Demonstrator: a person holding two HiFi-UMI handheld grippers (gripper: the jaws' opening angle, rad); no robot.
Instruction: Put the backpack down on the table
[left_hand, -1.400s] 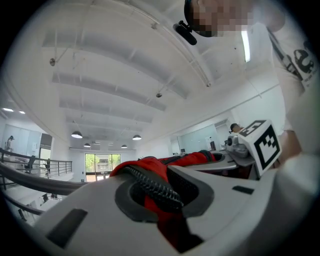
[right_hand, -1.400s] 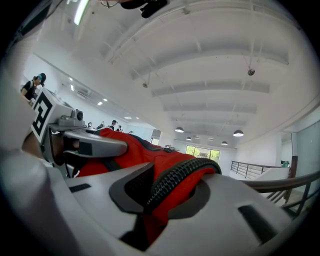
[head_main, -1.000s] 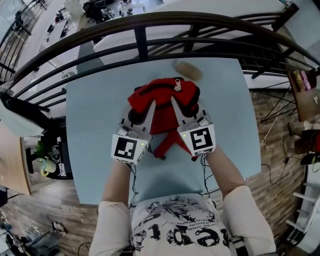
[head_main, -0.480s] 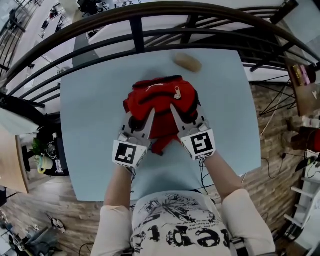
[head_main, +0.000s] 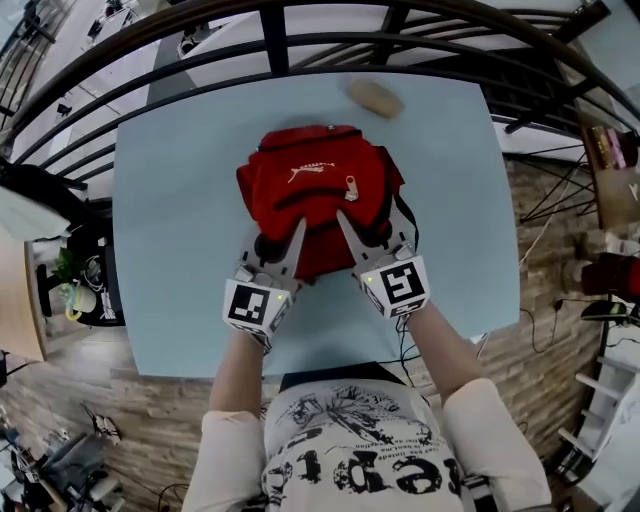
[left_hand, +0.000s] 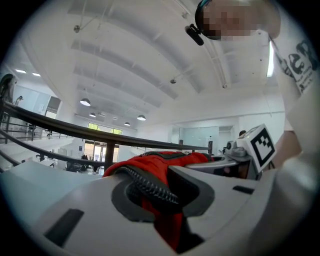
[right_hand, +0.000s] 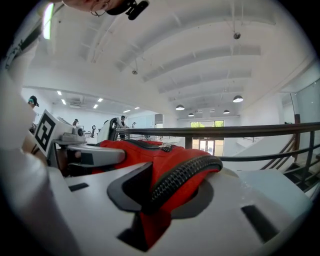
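Observation:
A red backpack (head_main: 315, 185) with black trim and a silver zip pull lies on the pale blue table (head_main: 170, 200), front face up. My left gripper (head_main: 282, 238) is at the pack's near left corner, shut on a fold of red fabric with black piping (left_hand: 150, 187). My right gripper (head_main: 368, 228) is at the near right corner. Its jaws are opening, and the red fabric and black piping (right_hand: 180, 175) are still pinched between them. Each gripper view shows the other gripper across the pack: the right gripper (left_hand: 250, 150) and the left gripper (right_hand: 75, 150).
A tan oblong object (head_main: 375, 97) lies on the table beyond the backpack, near the far edge. A dark curved railing (head_main: 300, 45) runs just behind the table. Wooden floor with cables and furniture lies to both sides.
Both grippers have come down and moved away from the person with the backpack. Its hanging straps no longer show below it; it now rests on the table.

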